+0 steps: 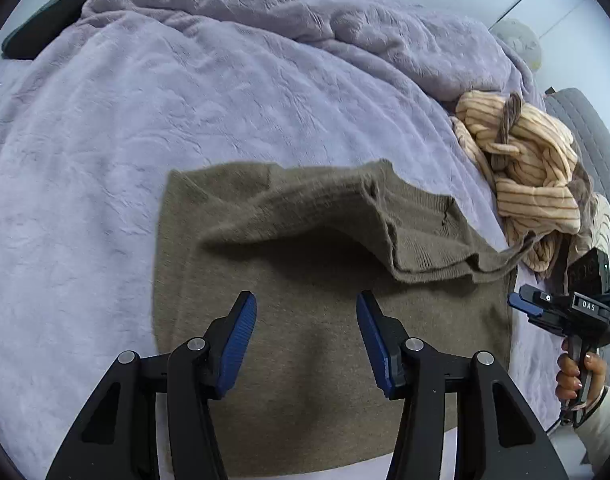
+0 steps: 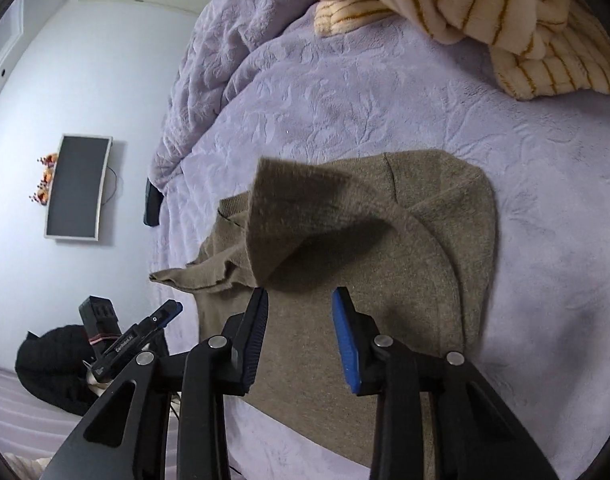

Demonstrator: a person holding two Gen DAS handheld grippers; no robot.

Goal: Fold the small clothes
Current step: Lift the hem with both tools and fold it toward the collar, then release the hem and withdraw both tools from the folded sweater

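Note:
An olive-brown knit sweater (image 1: 305,320) lies on the lilac bedspread (image 1: 105,160), its body flat and a sleeve (image 1: 305,208) folded across the top. My left gripper (image 1: 306,304) is open and empty, hovering over the sweater's middle. In the right wrist view the sweater (image 2: 365,300) lies ahead with its sleeve (image 2: 305,220) curled up in mid-air. My right gripper (image 2: 301,300) is open and empty just below that sleeve end. The right gripper also shows in the left wrist view (image 1: 525,304), beside the sweater's right edge. The left gripper shows in the right wrist view (image 2: 169,312).
A heap of cream clothes with tan stripes (image 1: 525,168) lies at the right of the bed, and in the right wrist view (image 2: 485,12) at the top. A bunched lilac blanket (image 1: 305,20) lies behind. A dark monitor (image 2: 77,188) hangs on the wall.

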